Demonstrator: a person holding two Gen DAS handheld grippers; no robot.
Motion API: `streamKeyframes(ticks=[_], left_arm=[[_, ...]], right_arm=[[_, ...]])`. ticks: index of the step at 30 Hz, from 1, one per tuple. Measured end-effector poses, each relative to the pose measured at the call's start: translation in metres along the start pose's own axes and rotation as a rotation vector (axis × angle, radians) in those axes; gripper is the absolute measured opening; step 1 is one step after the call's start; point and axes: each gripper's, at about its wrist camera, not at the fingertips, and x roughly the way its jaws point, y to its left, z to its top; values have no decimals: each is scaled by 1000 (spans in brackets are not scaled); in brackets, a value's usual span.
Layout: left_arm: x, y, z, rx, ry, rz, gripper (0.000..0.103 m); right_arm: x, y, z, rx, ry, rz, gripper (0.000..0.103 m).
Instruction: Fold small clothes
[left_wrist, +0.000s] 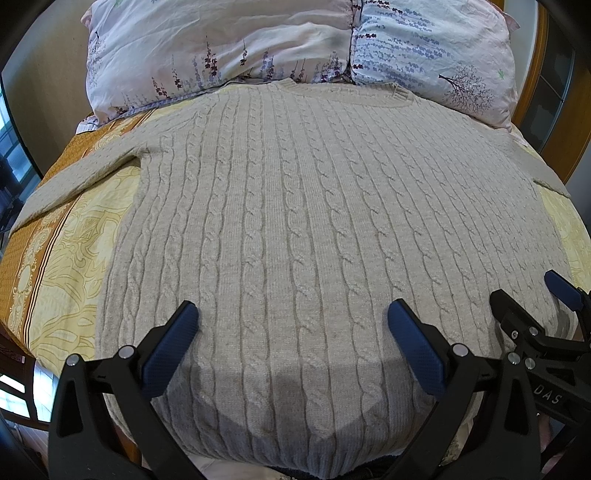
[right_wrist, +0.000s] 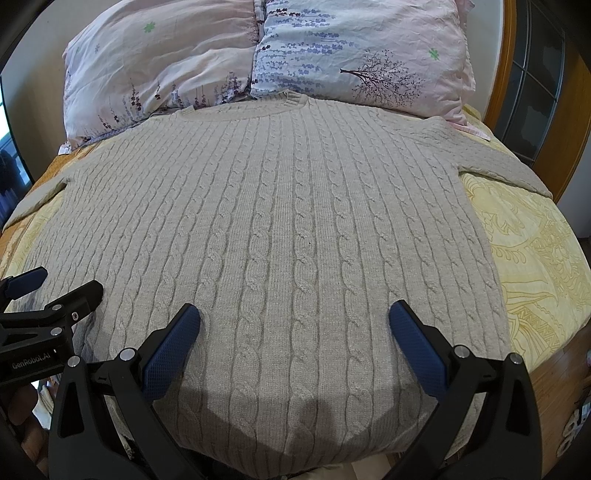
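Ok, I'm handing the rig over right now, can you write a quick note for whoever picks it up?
Left tool: open, empty, over the sweater's hem end.
Right tool: open, empty, beside the left one, same end.
Sweater: cable-knit, beige, spread flat on the bed sheet, collar toward the pillows, both sleeves out to the sides.
Done: laid out flat. No fold made yet.
Left: fold sleeves in, then the body.

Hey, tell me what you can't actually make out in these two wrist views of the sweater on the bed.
- Sweater hem: both views, covered by the gripper arms and cut off by the bottom edge.
- Sleeve ends: the left cuff runs out of the left wrist view, the right out of the right wrist view.
- Right hand-held gripper in the left wrist view: partly cut off by the right edge.
- Left hand-held gripper in the right wrist view: partly cut off by the left edge.
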Motion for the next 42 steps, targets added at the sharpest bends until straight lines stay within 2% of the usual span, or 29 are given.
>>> streamKeyframes(ticks=[11, 16, 21, 25, 27, 30, 31, 33, 34, 37, 39, 42], left_arm=[[1, -1, 1, 5, 7, 1, 101], [0, -1, 0, 25, -21, -7, 101], [4, 1, 8, 51, -20, -29, 101], [8, 8, 26, 54, -8, -54, 101], [8, 14, 36, 45, -16, -62, 101], [6, 26, 54, 27, -53, -86, 101], [5, 30, 62, 20, -68, -98, 101], [5, 36, 76, 10, -87, -115, 101], [5, 37, 83, 10, -97, -122, 101], [5, 41, 99, 6, -125, -125, 101], [7, 42, 108, 17, -150, -118, 101], [12, 42, 119, 16, -150, -128, 101]], right_arm=[[0, 0, 0, -26, 5, 19, 102], [2, -10, 3, -79, -53, 99, 102], [3, -23, 14, -50, -39, 140, 102], [7, -67, 46, 120, -24, 167, 102], [5, -107, 67, 246, -56, 164, 100], [9, -166, 90, 402, -81, 112, 86], [14, -185, 96, 456, -74, 94, 84], [26, -215, 104, 540, -49, 69, 69], [35, -236, 106, 608, -24, 58, 67], [56, -280, 103, 788, 18, 88, 59], [65, -293, 101, 846, 29, 95, 53], [69, -301, 105, 871, 4, 90, 52]])
